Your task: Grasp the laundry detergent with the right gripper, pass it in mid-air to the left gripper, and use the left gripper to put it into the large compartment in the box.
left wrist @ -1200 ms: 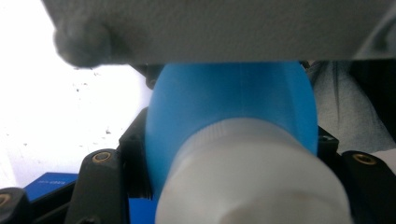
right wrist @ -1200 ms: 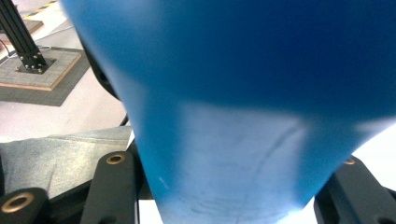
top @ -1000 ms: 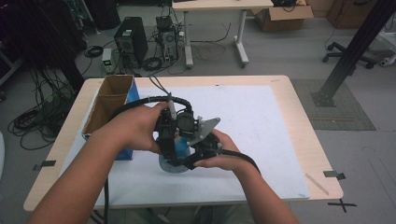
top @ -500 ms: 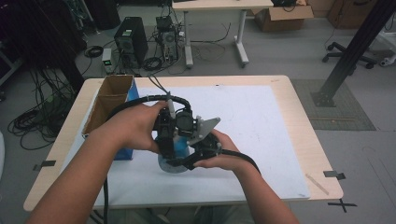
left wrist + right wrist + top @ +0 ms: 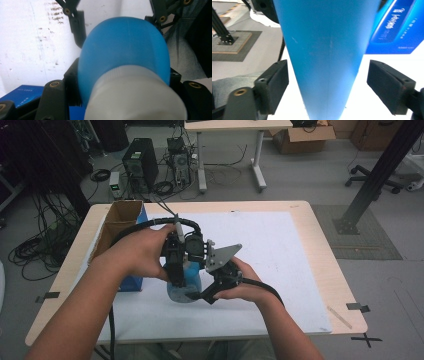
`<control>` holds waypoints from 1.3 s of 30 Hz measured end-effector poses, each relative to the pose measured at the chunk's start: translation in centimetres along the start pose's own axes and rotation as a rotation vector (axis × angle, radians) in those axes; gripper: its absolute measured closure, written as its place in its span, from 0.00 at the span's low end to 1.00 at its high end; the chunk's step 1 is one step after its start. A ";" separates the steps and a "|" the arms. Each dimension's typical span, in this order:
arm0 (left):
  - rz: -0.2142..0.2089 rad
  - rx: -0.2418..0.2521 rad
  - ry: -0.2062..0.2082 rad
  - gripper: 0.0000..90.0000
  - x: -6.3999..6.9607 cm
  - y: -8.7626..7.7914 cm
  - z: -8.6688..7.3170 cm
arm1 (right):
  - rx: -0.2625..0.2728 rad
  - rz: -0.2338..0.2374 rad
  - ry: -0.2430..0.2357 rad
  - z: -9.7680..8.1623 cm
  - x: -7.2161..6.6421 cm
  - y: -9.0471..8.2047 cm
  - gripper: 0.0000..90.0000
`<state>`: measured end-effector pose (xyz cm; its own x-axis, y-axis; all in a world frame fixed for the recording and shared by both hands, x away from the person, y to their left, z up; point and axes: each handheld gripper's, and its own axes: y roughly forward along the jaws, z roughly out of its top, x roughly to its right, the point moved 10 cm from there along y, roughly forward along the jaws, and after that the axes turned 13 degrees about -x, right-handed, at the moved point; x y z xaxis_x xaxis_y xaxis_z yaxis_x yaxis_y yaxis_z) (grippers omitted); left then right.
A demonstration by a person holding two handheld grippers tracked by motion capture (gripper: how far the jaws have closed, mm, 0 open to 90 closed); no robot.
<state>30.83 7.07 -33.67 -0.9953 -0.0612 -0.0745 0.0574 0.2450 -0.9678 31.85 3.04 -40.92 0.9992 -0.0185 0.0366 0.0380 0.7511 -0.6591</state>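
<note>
A blue bottle (image 5: 186, 285) with a white cap (image 5: 135, 97) stands on the white sheet between both hands. My left gripper (image 5: 176, 272) comes down from above, and in the left gripper view (image 5: 123, 80) its jaws are shut on the bottle just below the cap. My right gripper (image 5: 206, 295) reaches in from the right, low on the bottle. Its jaws have just been opening. In the right gripper view (image 5: 327, 87) the blue body (image 5: 324, 50) rises between the two pads (image 5: 274, 85), and both stand slightly off it.
An open cardboard box (image 5: 120, 222) and a blue carton (image 5: 131, 282) sit close to the left of the bottle. The white sheet (image 5: 270, 250) covers most of the wooden table (image 5: 327, 250). Computers and cables lie on the floor beyond.
</note>
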 end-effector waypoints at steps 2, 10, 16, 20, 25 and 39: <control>-0.004 -0.004 -0.014 0.42 -0.1 0.0 -0.1 | -0.005 -0.012 0.011 -0.1 0.3 -0.1 0.14; -0.014 -0.029 -0.044 0.42 -0.6 0.0 -0.3 | -0.034 0.005 0.023 -0.6 0.3 -0.6 0.02; -0.034 -0.035 -0.080 0.42 -0.7 -0.4 -0.5 | -0.071 -0.020 0.035 -1.7 0.8 -2.2 0.02; -0.040 -0.043 -0.112 0.42 -0.9 -0.9 -0.9 | -0.129 -0.052 0.043 -3.0 1.5 -3.9 0.02; -0.057 -0.054 -0.171 0.42 -1.4 -1.6 -1.3 | -0.232 -0.102 0.056 -5.1 2.7 -5.9 0.02; -0.136 -0.057 -0.410 0.42 -3.2 -4.4 -3.1 | -0.392 -0.190 0.121 -10.3 5.0 -9.9 0.03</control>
<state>33.53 9.22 -28.40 -0.8798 -0.4731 -0.0474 -0.0881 0.2601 -0.9616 36.62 -11.25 -41.97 0.9675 -0.2269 0.1118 0.2009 0.4207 -0.8847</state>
